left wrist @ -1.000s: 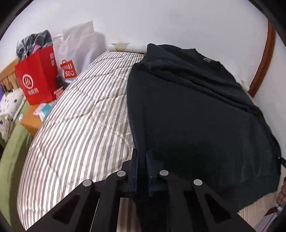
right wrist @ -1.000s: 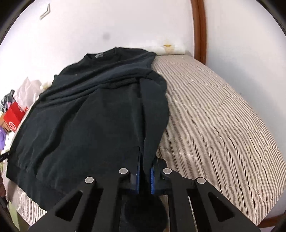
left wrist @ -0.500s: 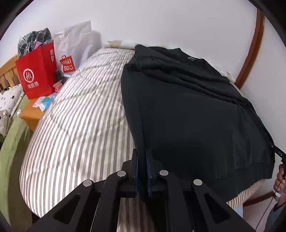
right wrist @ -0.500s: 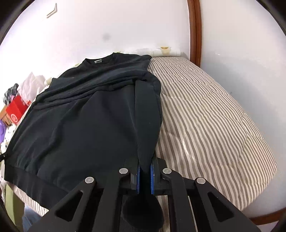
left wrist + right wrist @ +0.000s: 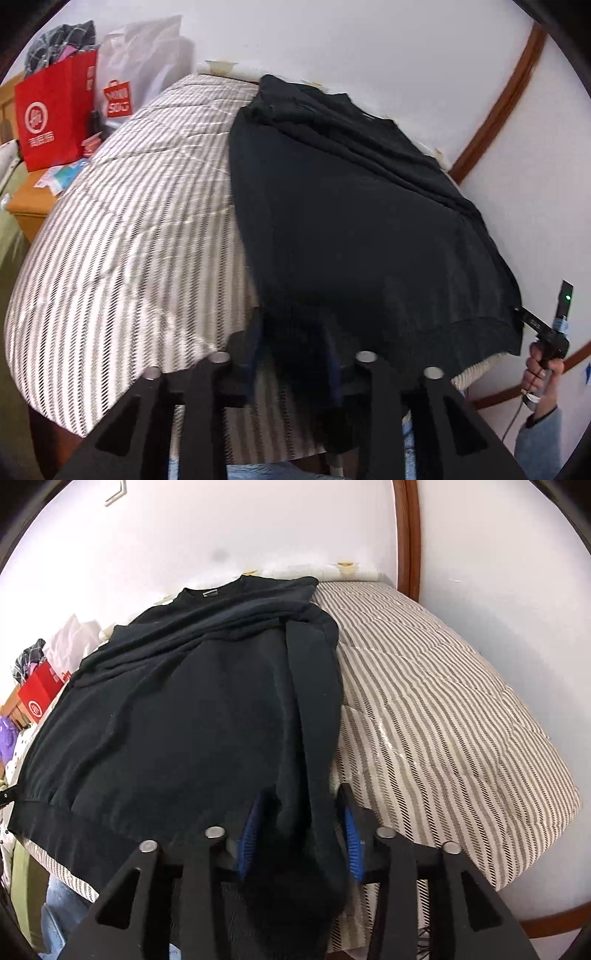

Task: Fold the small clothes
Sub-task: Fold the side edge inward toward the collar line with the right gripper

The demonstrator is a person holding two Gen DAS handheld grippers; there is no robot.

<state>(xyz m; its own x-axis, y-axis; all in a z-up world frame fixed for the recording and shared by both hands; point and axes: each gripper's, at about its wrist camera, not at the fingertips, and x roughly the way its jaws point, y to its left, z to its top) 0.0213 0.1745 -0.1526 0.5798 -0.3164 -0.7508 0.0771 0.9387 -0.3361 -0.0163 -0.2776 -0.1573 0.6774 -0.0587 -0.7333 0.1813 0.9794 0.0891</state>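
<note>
A black sweatshirt [image 5: 351, 229] lies spread on the striped bed [image 5: 129, 221], collar toward the far wall. My left gripper [image 5: 295, 354] is at its near left corner. Its jaws are opening, and slack black cloth lies between them without being pinched. In the right wrist view the sweatshirt [image 5: 184, 709] has a sleeve folded down its right side. My right gripper [image 5: 301, 834] is over the end of that sleeve. Its blue pads [image 5: 249, 834] are opening, and the cuff hangs loose in the gap. A hand [image 5: 543, 365] holds the right gripper at the far right of the left wrist view.
A red paper bag [image 5: 55, 118] and a white bag [image 5: 136, 74] stand on a wooden nightstand [image 5: 33, 199] left of the bed. White walls with brown wooden trim [image 5: 495, 107] close off the far side. Striped bedding [image 5: 443, 701] lies bare to the right of the sweatshirt.
Both grippers were shut on the black cloth and now their jaws stand apart with the cloth slack between them. Both views have drawn back toward the near edge of the bed.
</note>
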